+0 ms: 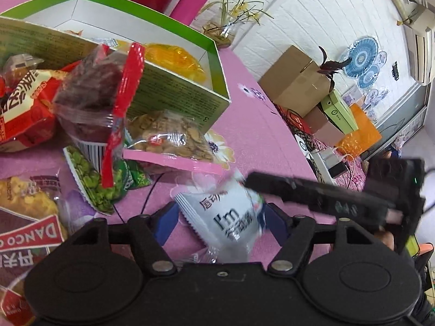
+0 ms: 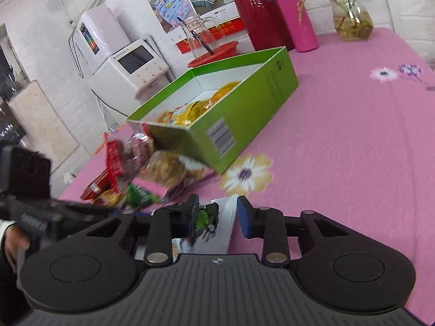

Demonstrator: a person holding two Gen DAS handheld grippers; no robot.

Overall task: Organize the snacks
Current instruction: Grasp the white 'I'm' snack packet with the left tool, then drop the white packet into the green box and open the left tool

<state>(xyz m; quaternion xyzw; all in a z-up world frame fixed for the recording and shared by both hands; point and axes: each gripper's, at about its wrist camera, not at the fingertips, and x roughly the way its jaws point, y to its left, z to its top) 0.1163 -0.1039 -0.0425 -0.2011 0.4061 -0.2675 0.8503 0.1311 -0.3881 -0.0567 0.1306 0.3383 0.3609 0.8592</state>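
Listing hazards, I noted both grippers on one white packet (image 1: 231,217) lying on the worktop (image 1: 258,135) near the green box (image 1: 214,62). Left hand-held gripper (image 1: 221,221): half spread around it, contact unclear. Right hand-held gripper (image 2: 217,216): half spread, one pad clear of the packet. Risks, I judged: slippery film sliding out, grippers colliding.

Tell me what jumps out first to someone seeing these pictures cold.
The green box on the pink flowered tablecloth catches the eye first, open-topped with yellow packets inside. A heap of snack bags crowds against its near side. Closest to the cameras, a white snack packet sits between the left tongs, with the right tongs reaching for the same packet.
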